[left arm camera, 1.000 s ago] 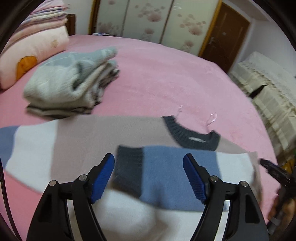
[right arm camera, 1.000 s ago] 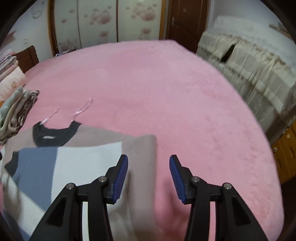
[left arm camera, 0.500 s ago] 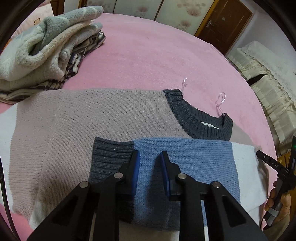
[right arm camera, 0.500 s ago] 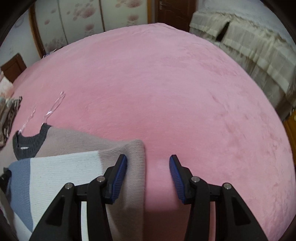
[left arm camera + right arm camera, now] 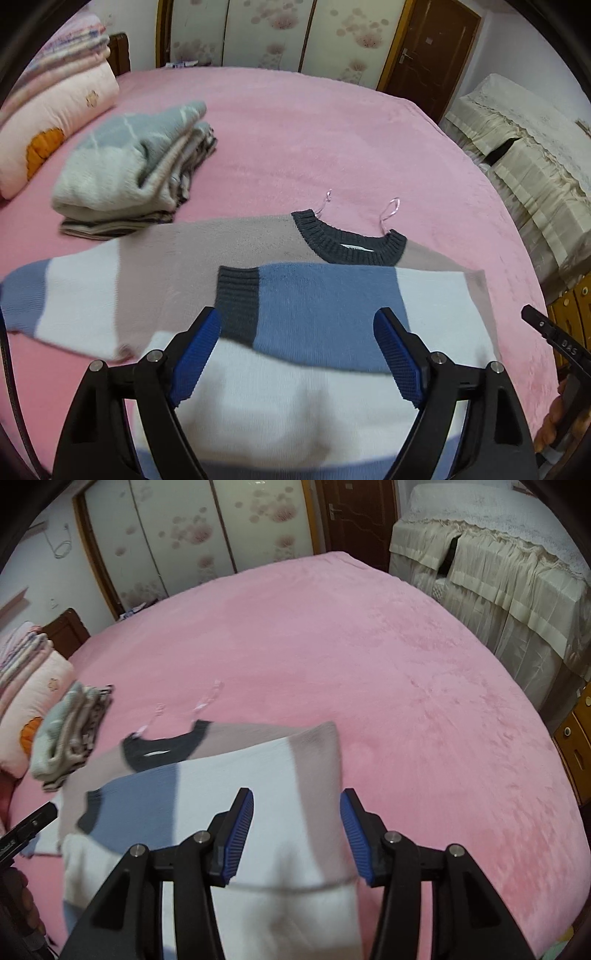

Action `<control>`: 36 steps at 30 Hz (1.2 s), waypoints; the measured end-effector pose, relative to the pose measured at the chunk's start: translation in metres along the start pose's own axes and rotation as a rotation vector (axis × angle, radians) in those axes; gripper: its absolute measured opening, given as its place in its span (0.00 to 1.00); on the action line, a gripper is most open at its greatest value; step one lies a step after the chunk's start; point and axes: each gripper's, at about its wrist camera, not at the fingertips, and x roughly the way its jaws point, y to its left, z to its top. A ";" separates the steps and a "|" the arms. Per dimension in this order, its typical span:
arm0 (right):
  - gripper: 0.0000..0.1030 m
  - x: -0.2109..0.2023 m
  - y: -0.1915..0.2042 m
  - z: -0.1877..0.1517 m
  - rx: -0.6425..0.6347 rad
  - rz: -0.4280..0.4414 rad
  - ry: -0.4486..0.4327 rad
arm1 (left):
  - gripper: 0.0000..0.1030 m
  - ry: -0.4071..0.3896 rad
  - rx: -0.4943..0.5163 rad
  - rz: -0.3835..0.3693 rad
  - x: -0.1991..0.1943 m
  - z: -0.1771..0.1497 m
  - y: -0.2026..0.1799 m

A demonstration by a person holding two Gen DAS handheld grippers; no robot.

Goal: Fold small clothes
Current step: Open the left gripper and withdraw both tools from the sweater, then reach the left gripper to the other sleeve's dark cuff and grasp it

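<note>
A small knit sweater (image 5: 207, 258) in beige, white and blue with a dark grey collar lies flat on the pink bed. Its right sleeve (image 5: 325, 295) is folded across the chest, dark cuff to the left. My left gripper (image 5: 301, 350) is open and hovers over the folded sleeve. In the right wrist view the sweater (image 5: 258, 768) lies below my right gripper (image 5: 297, 827), which is open over its folded right edge. Nothing is held.
A stack of folded clothes (image 5: 136, 166) sits at the back left, beside pillows (image 5: 48, 118). Two thin clear hangers (image 5: 389, 210) lie just beyond the collar. A cloth-covered cabinet (image 5: 498, 572) stands to the right of the pink bed (image 5: 406, 664).
My left gripper was shut on the blue sleeve half a second ago; now it is open and has pulled back. My right gripper has stayed open and also drawn back.
</note>
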 end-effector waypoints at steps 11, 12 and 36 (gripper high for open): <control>0.48 -0.105 0.028 -0.050 0.001 0.052 -0.052 | 0.95 -0.110 0.042 0.026 -0.120 -0.050 -0.024; 0.48 -0.113 0.029 -0.056 0.002 0.060 -0.056 | 0.95 -0.118 0.041 0.024 -0.131 -0.057 -0.025; 0.50 -0.177 0.138 -0.137 -0.147 0.161 -0.046 | 0.99 -0.143 -0.078 0.027 -0.222 -0.125 0.061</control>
